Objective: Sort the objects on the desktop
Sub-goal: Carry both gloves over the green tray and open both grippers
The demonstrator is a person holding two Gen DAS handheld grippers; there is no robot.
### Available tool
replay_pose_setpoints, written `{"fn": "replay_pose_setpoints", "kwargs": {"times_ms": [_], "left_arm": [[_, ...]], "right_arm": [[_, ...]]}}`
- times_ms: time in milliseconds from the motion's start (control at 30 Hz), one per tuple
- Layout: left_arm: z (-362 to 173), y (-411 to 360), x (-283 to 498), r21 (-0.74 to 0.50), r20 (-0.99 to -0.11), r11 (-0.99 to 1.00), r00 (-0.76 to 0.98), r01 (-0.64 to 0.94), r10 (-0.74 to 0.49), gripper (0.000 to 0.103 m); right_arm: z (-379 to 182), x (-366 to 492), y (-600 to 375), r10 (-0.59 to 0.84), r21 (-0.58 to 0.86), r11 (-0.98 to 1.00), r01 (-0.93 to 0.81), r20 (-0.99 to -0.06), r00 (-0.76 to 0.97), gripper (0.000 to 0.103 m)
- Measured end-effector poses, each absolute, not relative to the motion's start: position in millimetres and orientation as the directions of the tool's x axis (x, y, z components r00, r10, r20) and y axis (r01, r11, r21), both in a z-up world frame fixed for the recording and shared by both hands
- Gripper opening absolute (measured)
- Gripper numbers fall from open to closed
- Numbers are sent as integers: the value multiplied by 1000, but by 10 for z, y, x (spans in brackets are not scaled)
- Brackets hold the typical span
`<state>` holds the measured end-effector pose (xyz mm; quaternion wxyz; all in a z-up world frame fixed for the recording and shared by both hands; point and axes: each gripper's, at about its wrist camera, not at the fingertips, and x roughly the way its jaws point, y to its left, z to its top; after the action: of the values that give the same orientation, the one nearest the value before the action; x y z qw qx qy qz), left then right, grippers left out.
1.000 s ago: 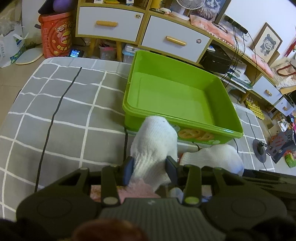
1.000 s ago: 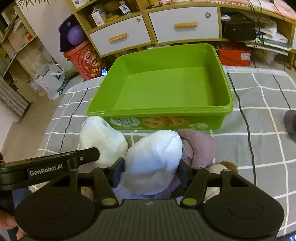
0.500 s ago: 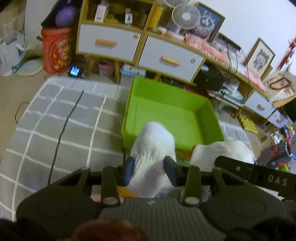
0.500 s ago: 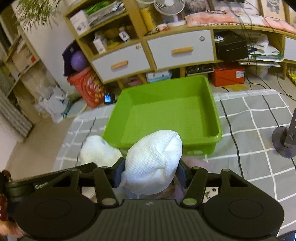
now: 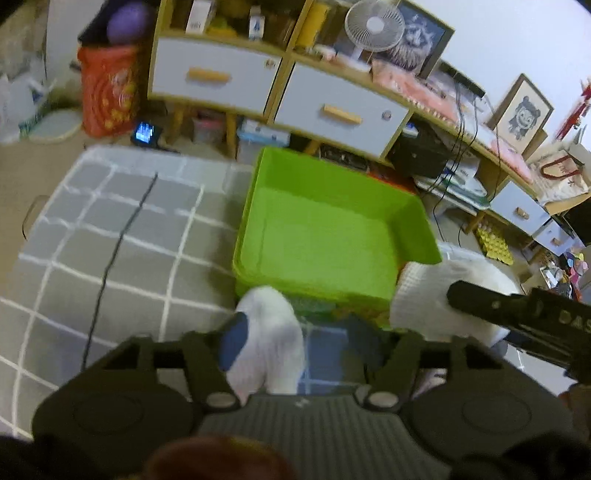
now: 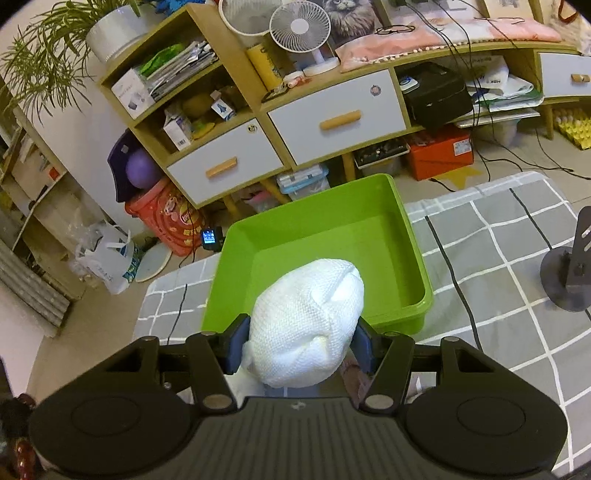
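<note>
bin: your green bin (image 6: pixel 413 254) shows nothing inside.
left hand-held gripper (image 5: pixel 301 341): jaws opening, white sock (image 5: pixel 271 339) loose against left pad, near side of bin.
right hand-held gripper (image 6: pixel 299 345): clamped on white sock bundle (image 6: pixel 306 325), over bin's near rim.

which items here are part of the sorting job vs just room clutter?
In the job:
- white sock bundle, clamped in the right tongs
- second white bundle between the opening left tongs
- green bin, empty

Just lying about:
- desk fan
- purple ball
- potted plant
- black stand
</note>
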<state>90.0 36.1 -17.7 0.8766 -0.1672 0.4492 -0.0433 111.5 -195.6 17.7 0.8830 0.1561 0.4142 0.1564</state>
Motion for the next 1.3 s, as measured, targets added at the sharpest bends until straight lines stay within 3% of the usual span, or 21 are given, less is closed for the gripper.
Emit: {"fn": "replay_pose_setpoints", "kwargs": {"times_ms": [33,200,300,533,667,1300], "left_arm": [[-226,362,912,-323,-781,943,585,-81,-218,73],[-446,283,975,-267,-826,958,535,-101,-174,72],[-540,246,993,-234,-844,966,516,-108,-147,66],[-606,221,1004,-195,-849,972,519,-130,-100,42],[-497,253,968,-225,-834,959,543,-172,-98,37],[127,218,1188,-298,-724,945,676,-131,-134,34]], "right_arm": [[165,1110,-1953,405,404,903,-147,-685,606,58],[112,1099,-1914,406,393,906,-158,-699,589,58],[82,1086,-1891,406,387,907,-164,-706,581,58],[59,1056,-1906,396,376,913,-160,-719,571,58],[81,1040,-1947,390,373,915,-155,-718,577,58],[197,1273,-2118,354,398,912,-97,-646,677,58]]}}
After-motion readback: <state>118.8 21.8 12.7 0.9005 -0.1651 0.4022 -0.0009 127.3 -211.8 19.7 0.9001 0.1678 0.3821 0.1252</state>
